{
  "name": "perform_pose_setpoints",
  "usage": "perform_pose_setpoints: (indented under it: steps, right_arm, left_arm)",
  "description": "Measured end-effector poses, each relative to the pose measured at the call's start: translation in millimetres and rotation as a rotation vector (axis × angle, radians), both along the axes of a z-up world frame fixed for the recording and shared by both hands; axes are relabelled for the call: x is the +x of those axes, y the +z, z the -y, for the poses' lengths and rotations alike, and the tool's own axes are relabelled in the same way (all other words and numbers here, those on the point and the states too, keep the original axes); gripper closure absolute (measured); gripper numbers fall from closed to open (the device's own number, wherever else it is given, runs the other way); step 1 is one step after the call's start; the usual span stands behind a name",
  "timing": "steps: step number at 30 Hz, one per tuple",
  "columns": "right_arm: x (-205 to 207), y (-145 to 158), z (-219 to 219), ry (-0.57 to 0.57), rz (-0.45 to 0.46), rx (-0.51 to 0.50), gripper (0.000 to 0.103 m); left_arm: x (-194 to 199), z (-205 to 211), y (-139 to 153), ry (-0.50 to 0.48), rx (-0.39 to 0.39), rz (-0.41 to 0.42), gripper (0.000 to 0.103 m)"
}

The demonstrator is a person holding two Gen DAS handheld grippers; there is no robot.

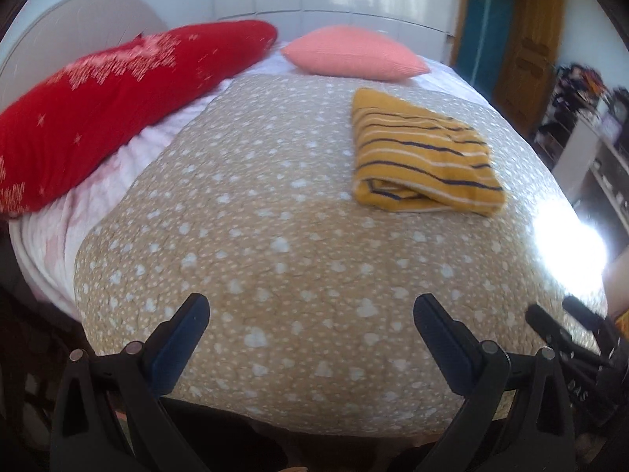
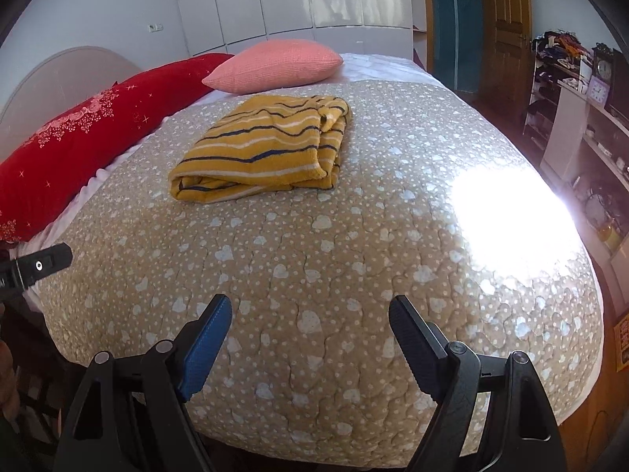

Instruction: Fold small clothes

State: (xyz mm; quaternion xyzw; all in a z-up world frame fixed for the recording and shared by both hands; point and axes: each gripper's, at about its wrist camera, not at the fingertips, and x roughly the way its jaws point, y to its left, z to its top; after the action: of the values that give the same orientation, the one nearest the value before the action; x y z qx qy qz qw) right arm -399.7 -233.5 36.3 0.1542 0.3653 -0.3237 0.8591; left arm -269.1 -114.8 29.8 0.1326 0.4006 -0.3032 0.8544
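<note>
On the bed, the quilt (image 2: pixel 314 259) is lying spread, tan with white hearts and dots. Folded garment (image 2: pixel 263 149), yellow with dark and white stripes, is sitting on the quilt toward its far half, just short of the pink pillow (image 2: pixel 275 65), apart from it. Red bolster (image 2: pixel 78 137) is lying along the left edge beside the headboard (image 2: pixel 59 74).

Left gripper (image 1: pixel 310 326) is hovering over the near edge of the quilt, jaws spread wide, gripping nothing. Right gripper (image 2: pixel 308 322) is doing likewise, jaws wide, nothing between them. Both are well apart from the garment.

Shelves (image 2: pixel 582 126) at right are holding clocks, clothes and small items; details are too blurred to sort. Sun glare is washing out the quilt's right side.
</note>
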Motion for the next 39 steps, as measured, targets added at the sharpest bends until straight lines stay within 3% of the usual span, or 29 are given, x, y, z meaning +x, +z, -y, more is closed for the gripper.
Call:
perform_pose_setpoints:
  steps: [7, 17, 39]
  right_arm:
    - [-7.2, 4.8, 34.8, -0.073, 0.027, -0.009, 0.016]
    - [-7.8, -8.6, 52.9, -0.117, -0.015, -0.017, 0.015]
    - [24.4, -14.9, 55.2, -0.098, -0.056, 0.006, 0.015]
  left_arm:
    - [-34.7, 39.3, 3.0, -0.131, 0.057, 0.107, 0.000]
    - [-27.5, 66.5, -14.2, -0.168, 0.102, 0.057, 0.000]
    - [-3.5, 71.0, -29.4, -0.147, 0.114, -0.015, 0.000]
